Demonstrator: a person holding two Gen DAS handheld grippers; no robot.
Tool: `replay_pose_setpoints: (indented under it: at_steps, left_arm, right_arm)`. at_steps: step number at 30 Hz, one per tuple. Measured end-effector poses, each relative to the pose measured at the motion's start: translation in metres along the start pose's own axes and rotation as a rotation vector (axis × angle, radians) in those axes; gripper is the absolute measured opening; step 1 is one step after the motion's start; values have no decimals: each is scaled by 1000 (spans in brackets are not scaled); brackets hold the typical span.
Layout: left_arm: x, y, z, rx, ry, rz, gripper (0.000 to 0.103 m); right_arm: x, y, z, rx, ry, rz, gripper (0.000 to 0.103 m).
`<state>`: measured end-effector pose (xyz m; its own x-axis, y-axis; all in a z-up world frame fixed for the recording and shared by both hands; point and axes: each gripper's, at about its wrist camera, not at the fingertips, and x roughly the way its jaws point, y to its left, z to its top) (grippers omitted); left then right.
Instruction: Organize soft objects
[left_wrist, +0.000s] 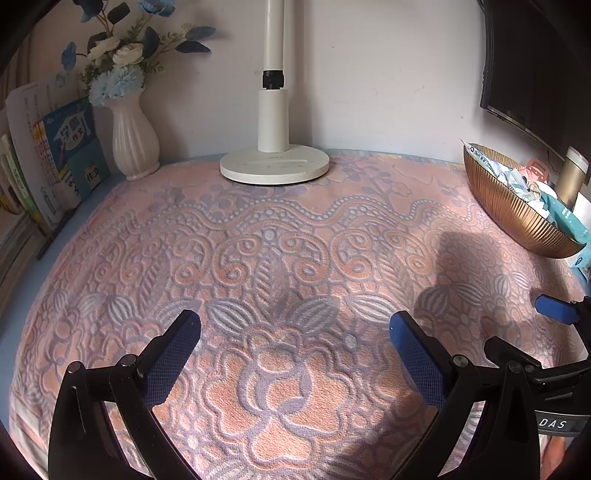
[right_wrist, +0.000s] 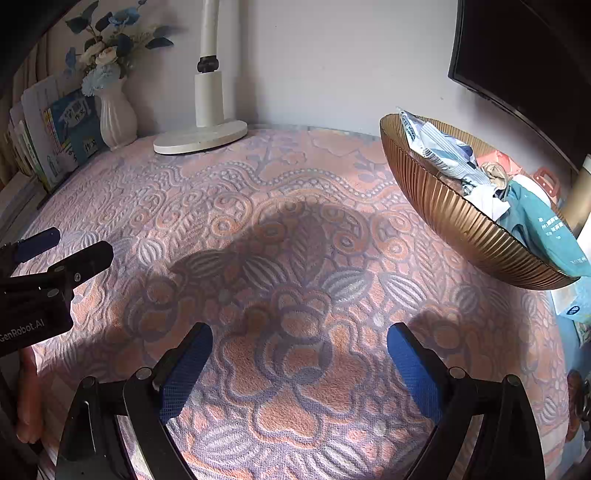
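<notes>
A pink and lilac patterned towel (left_wrist: 288, 258) (right_wrist: 295, 229) lies spread flat over the table. My left gripper (left_wrist: 295, 325) hovers open just above its near part, nothing between the blue pads. My right gripper (right_wrist: 300, 332) is open too, over the same flower pattern a little to the right. The right gripper's fingers (left_wrist: 554, 310) show at the right edge of the left wrist view. The left gripper's fingers (right_wrist: 88, 254) reach in from the left of the right wrist view. A gold ribbed bowl (left_wrist: 513, 214) (right_wrist: 461, 225) at the right holds soft packets and a teal pouch (right_wrist: 543, 229).
A white lamp base (left_wrist: 275, 168) (right_wrist: 201, 138) stands at the back middle. A white vase of blue flowers (left_wrist: 135, 140) (right_wrist: 116, 118) and upright books (left_wrist: 55, 158) (right_wrist: 59, 136) fill the back left. A dark screen (right_wrist: 524, 62) hangs at the right wall.
</notes>
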<state>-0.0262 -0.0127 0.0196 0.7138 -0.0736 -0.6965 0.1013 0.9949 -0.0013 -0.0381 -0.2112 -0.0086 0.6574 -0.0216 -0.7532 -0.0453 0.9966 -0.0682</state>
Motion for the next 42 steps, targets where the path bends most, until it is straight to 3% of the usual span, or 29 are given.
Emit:
replay_pose_setpoints:
  at_steps: [42]
  left_arm:
    - [1,-2,-2,0,5,0,102]
  right_arm:
    - [5,-2,1,-9,17,1,95]
